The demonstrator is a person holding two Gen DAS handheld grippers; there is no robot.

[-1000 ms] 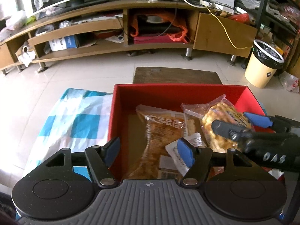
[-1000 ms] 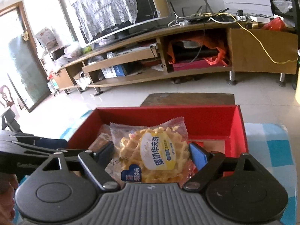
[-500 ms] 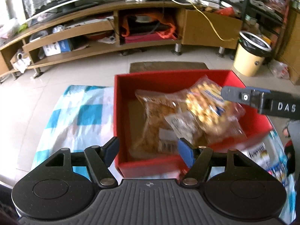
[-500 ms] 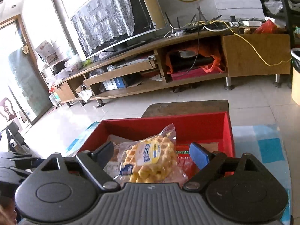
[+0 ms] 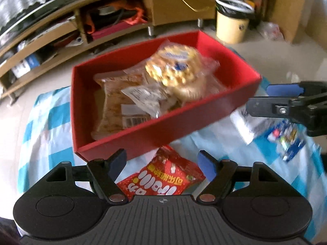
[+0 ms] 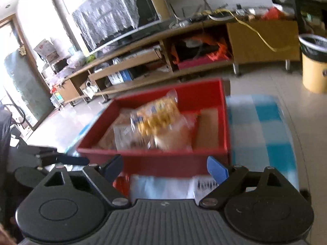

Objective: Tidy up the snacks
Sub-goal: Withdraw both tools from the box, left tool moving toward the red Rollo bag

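**Red box filled, both grippers wide and empty-handed**

Red cardboard forms the box (image 5: 204,120) that sits on a blue-and-white checked cloth (image 5: 47,122), and several snacks lie inside it: a clear-wrapped waffle pack (image 5: 173,65) on top toward the far right, a long brown snack bag (image 5: 116,106) along the left side, and a small clear packet (image 5: 143,98) between them.

The left gripper (image 5: 163,161) hangs over the near edge of the box with its blue pads set far apart, and its jaws are opening. Nothing is pressed between the pads; a red snack packet (image 5: 163,179) with white lettering lies on the cloth below the gap, just in front of the box's near wall, and whether the pads brush it cannot be told.

The right gripper (image 6: 165,167) also stands wide, its pads clear of everything. Seen from the left wrist, it (image 5: 265,98) reaches in from the right, just beside the box's right corner. Beneath it a white and blue packet (image 5: 286,134) lies on the cloth, blurred. In the right wrist view the box (image 6: 163,161) fills the middle ground with the waffle pack (image 6: 155,116) on top of the heap.
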